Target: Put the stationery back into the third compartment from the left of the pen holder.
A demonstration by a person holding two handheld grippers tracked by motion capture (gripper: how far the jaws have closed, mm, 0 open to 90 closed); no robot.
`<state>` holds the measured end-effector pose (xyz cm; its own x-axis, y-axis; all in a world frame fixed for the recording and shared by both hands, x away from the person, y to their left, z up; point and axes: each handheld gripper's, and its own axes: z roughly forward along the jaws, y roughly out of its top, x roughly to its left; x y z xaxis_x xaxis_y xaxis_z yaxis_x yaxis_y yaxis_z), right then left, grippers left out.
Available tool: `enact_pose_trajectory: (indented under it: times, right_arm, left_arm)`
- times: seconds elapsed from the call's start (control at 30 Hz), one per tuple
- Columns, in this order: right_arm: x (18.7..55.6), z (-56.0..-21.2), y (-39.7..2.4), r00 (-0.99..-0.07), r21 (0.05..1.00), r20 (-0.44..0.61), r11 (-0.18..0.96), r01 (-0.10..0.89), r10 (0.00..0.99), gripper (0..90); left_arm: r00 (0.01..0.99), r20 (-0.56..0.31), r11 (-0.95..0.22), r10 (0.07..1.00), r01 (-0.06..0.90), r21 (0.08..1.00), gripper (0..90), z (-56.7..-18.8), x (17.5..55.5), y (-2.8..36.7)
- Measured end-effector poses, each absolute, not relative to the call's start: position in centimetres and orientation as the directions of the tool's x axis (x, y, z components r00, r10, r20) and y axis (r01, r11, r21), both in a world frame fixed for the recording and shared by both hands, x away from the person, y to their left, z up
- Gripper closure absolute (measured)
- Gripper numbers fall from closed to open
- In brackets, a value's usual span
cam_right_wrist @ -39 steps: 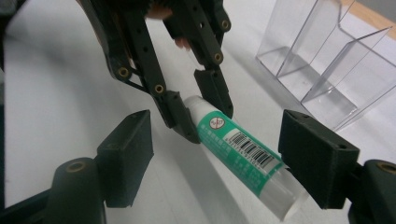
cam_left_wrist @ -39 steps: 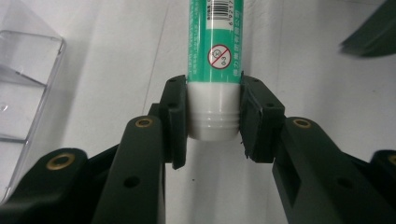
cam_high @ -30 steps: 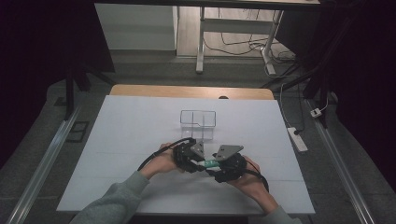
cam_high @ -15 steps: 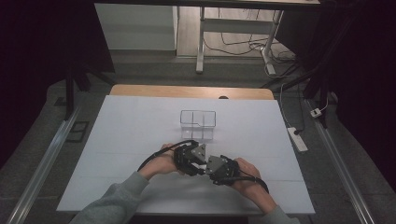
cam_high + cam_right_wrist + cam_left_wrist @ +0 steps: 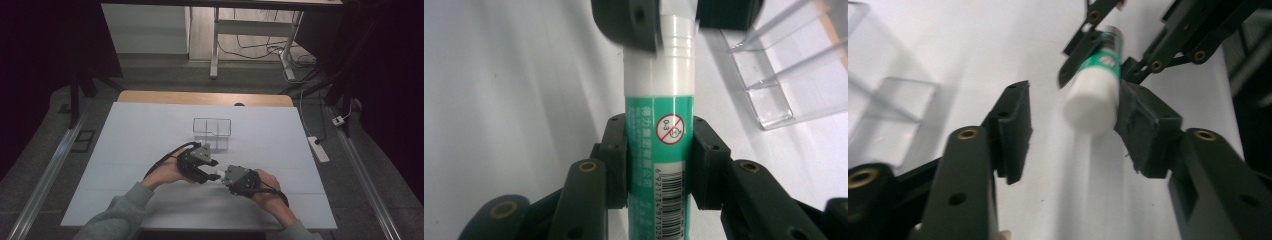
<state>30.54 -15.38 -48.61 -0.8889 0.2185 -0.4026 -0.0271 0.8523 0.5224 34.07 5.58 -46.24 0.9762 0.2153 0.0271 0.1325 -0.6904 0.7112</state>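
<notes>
Green-and-white glue stick (image 5: 659, 150) is mid-handover above the tabletop (image 5: 125, 135): the left hand-held gripper (image 5: 206, 169) has just been opening, its jaws slack around the cap, while the right hand-held gripper (image 5: 227, 176) clamps the barrel. Next, I judge, the left must draw clear. Only the right gripper view resolves the label and the clear organiser (image 5: 784, 65).

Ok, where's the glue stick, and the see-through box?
glue stick (image 5: 659, 130), right gripper view, on its green label.
see-through box (image 5: 212, 132), high view, on its front wall.
</notes>
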Motion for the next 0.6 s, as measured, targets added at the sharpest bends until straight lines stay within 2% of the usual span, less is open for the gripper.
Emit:
enact_pose_trajectory:
  times: [0.13, 0.33, 0.6]
  right_arm:
    - [31.1, -48.4, -16.2, -0.894, 0.586, -0.350, 0.810, 0.024, 0.279, 64.9]
    - [31.5, -48.3, -16.9, -0.895, 0.636, -0.309, 0.770, 0.058, 0.322, 64.9]
    - [32.1, -47.9, -17.9, -0.889, 0.706, -0.237, 0.698, 0.119, 0.391, 64.8]
  left_arm:
    - [0.958, 0.027, -0.656, 0.284, 0.174, 0.735, 42.7, -46.0, 33.9, 7.0]
    - [0.923, 0.035, -0.618, 0.383, 0.228, 0.753, 41.8, -46.2, 33.2, 9.3]
    - [0.884, 0.051, -0.596, 0.465, 0.270, 0.756, 38.6, -46.9, 31.5, 12.1]
